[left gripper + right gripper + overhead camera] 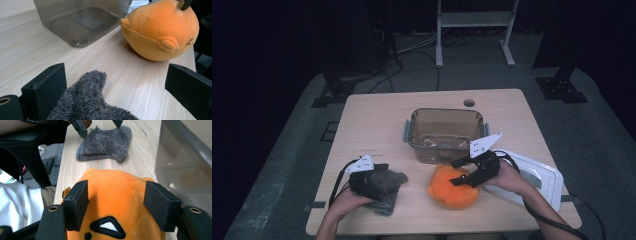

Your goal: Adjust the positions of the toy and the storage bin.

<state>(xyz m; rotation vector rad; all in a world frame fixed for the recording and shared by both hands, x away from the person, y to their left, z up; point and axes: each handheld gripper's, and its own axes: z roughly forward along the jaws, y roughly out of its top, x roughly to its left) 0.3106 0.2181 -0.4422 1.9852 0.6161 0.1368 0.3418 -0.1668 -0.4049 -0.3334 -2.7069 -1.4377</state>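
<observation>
Straddling the orange plush toy (pixel 453 187), the right claw (pixel 466 176) has its jaws spread wide over the toy's top, one on each side; whether the pads actually press in, I can't tell. The toy sits on the bench (pixel 377 115) at the near edge, just in front of the clear plastic box (pixel 446 131). Over to the left, the left claw (pixel 384 184) hovers with jaws well apart above the grey fuzzy cloth (pixel 393 179), nothing gripped.
</observation>
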